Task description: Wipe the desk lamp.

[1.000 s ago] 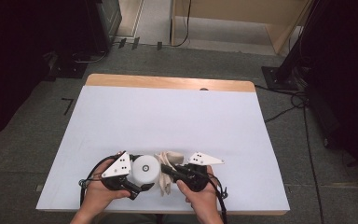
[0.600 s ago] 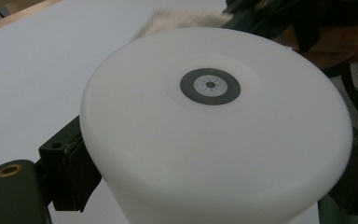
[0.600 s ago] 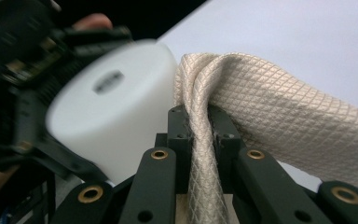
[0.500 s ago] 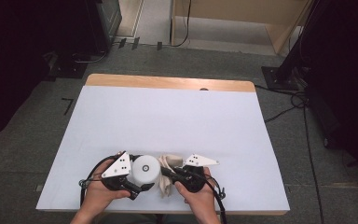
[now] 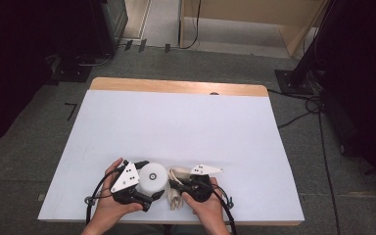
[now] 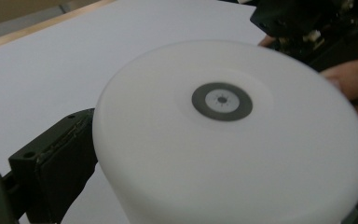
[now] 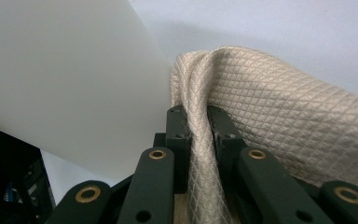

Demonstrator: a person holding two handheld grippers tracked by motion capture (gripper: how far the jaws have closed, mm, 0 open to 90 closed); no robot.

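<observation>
The left hand-held gripper [image 5: 152, 197] is clamping the white round container [image 5: 153, 177], jaws pressing its sides, near the lower middle of the high view, just above the counter's [image 5: 176, 122] front edge. In the left gripper view the container's [image 6: 228, 135] flat face with a small grey ring at its centre is tipping toward the camera, one black jaw showing at lower left. The right hand-held gripper [image 5: 172, 185] is pinching a fold of the beige quilted cloth [image 5: 177, 188], jaws closed tight on it; in the right gripper view the cloth [image 7: 261, 112] is bunching up between the two jaws with the container's white wall [image 7: 65, 70] right beside it at upper left. This looks like a wipe being set up, so the thing to do well is holding the container steady and level while bringing the cloth flat onto the face, since a bunched edge would only skid. The loose end is draping low at the front edge, so watch that it isn't snagging under the right hand [image 5: 203, 203]. The two grippers are working very close, nearly touching, and their trailing cables are looping at the bottom of the frame. The remaining white surface is offering plenty of room.
</observation>
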